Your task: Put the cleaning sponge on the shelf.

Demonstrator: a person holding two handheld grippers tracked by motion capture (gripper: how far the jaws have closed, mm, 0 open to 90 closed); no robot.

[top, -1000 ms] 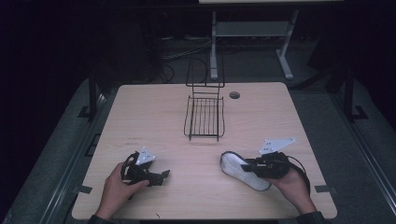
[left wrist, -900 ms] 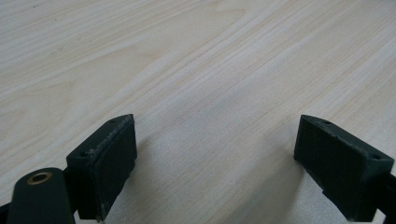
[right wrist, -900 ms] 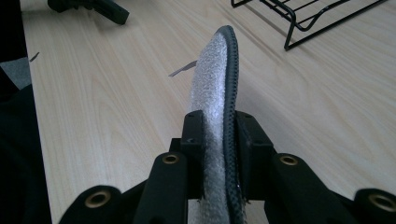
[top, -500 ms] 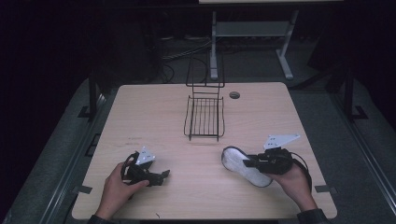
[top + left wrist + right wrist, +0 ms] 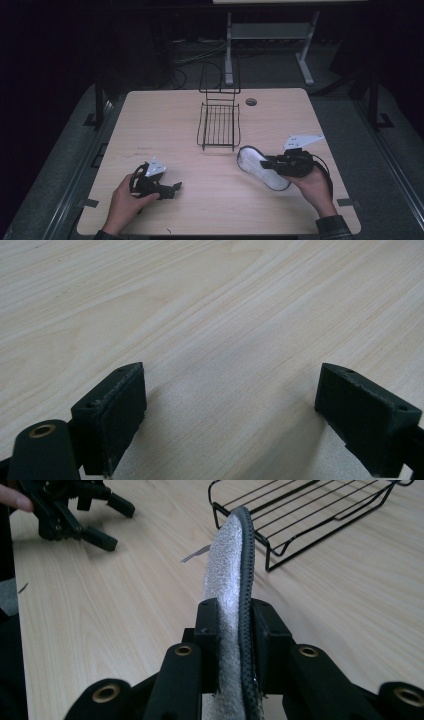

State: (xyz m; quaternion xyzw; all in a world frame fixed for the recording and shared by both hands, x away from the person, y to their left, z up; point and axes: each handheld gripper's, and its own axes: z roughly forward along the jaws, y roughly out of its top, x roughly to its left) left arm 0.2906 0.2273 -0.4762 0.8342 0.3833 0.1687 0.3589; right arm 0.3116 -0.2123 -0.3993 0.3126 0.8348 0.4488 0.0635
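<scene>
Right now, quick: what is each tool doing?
Left tool: open, nothing between its jaws, low over the table.
Right tool: shut on the insole, held on edge.

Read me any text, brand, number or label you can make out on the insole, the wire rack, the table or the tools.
None: no readable text, brand, number or sign.
Insole: grey fuzzy face, dark stitched edge, no print; a small pale tag beside it looks blank.
Wire rack: bare black wire.
Table: plain wood grain; faint dark specks, too small to read.
Right hand-held gripper and left hand-held gripper: no markings.
</scene>
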